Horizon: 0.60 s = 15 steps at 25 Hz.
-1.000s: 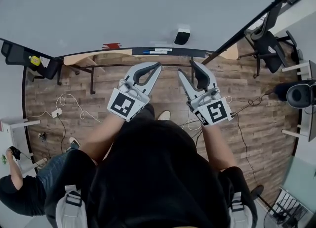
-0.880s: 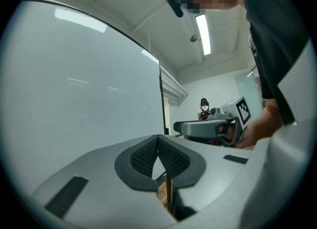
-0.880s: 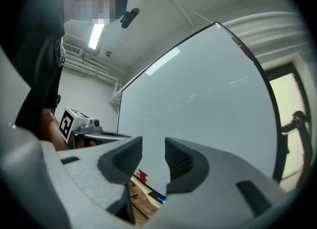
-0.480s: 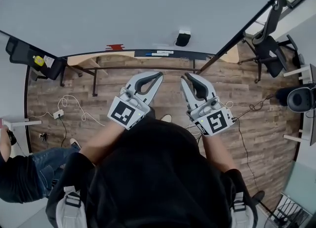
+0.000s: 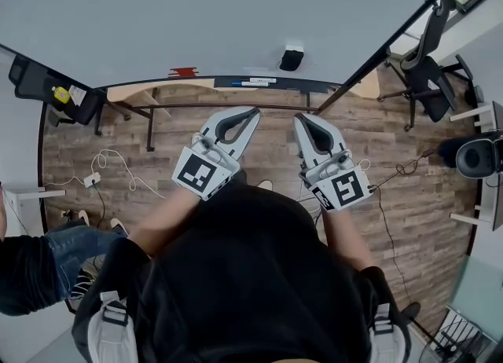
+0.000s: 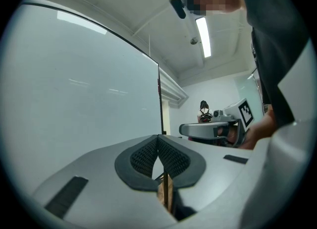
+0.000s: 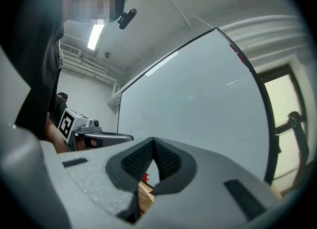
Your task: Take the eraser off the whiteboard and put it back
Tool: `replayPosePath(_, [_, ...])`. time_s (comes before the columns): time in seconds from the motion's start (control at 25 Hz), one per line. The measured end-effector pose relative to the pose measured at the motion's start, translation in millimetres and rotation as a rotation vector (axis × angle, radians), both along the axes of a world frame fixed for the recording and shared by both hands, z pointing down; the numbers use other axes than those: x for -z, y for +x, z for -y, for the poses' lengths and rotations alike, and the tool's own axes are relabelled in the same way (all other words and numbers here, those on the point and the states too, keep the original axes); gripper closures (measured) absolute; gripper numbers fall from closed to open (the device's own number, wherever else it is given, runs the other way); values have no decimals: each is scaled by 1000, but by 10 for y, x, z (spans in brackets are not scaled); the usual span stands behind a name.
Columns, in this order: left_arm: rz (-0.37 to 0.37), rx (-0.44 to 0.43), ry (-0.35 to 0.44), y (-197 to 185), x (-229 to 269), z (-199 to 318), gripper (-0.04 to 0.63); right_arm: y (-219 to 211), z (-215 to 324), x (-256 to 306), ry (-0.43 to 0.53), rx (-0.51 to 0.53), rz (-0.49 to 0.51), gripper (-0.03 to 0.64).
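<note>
Seeing the eraser sticking on the whiteboard, dark with a pale top part, just above the tray running along the lower edge of the board. Resting there untouched, well apart from both grippers, a little nearer to the right one. Lying on the tray just left of the eraser: markers; further left, a small red thing.

Holding the left gripper and the right gripper side by side before the board, near each other but not touching, both pointing toward it. Holding the left gripper closed: pads meeting at the tips, with nothing gripped between. Having just been closing the right gripper; pads now meeting at the tips in the same way, gripping nothing. Showing through the small gap under its pads, in the right gripper view: a bit of red and a strip of light wood. Carrying a cube with square markers on each gripper, at the end nearest to the arms.

Spreading below all this: wooden floor, with white cables at the left and a black chair at the right. Standing at the lower left edge: another person, in a dark sleeve and blue jeans.
</note>
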<state>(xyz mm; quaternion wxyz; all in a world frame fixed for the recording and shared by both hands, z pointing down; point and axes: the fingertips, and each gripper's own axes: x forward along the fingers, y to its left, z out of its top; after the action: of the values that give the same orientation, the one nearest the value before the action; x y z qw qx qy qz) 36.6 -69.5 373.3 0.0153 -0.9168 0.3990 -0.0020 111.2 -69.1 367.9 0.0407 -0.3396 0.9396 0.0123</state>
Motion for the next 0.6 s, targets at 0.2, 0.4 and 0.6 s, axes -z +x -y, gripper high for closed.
replayPosePath(0.2, [3,4,8,-9,-26,1,601,27,24,-6,-5,-11,2,617])
replayPosePath(0.4, [7,0,-6,3,-33,-11,601,5,7,-10,-9,2,0,617])
replayPosePath(0.6, [6,1,-6,8,-40,-27,601,-24,-21,-33,-11,10,1,617])
